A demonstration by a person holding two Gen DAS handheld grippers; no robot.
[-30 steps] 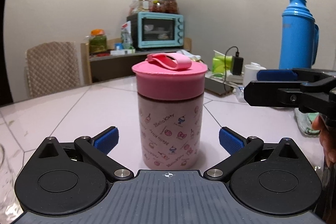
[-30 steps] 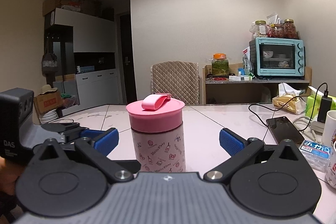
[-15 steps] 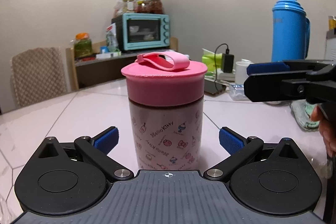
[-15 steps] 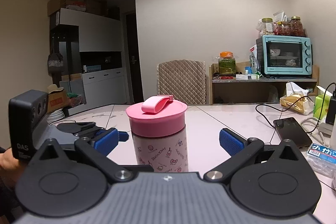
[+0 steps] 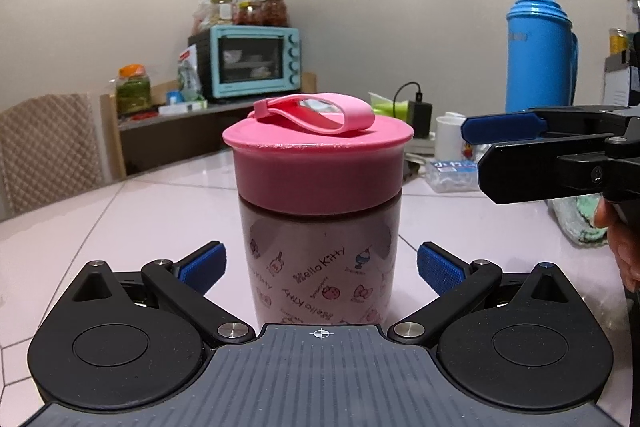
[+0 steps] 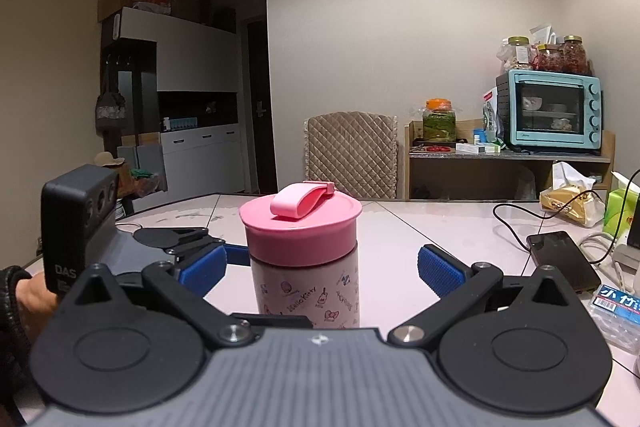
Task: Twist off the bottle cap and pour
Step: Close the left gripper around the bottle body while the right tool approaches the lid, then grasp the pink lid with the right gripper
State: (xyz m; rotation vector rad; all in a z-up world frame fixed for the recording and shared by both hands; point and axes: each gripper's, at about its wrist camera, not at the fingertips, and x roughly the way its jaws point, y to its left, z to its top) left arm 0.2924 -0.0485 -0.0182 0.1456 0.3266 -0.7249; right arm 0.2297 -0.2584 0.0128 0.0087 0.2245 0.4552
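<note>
Bottle (image 5: 320, 239) stands upright on the table (image 5: 120, 219), pink cap (image 5: 318, 163) on and looking fully seated, strap folded flat across the top. Left tongs (image 5: 319, 265) are released, blue pads either side of the bottle body low down, small gap each side, not touching yet. Right tongs (image 6: 319, 267) are also released, straddling the bottle near the seam where cap meets body; seen from the left camera they sit level with the cap, off to the right, not on it. My read: this is the pre-grasp step, nothing has been unscrewed. To do it well: close left on the body first, below the cap edge, so it acts as the anchor; clamp firm, since the printed sleeve looks smooth and may spin under torque. Then bring right a bit higher so both pads land fully on the cap wall, not on the seam and not on the strap. Keep right's axis in line with the bottle's so the twist doesn't tip it. Phone (image 6: 564, 259) and charger cable (image 6: 516, 227) lie to the right on the table, so mind them when swinging out to pour. No receiving cup clearly identifiable from here.
</note>
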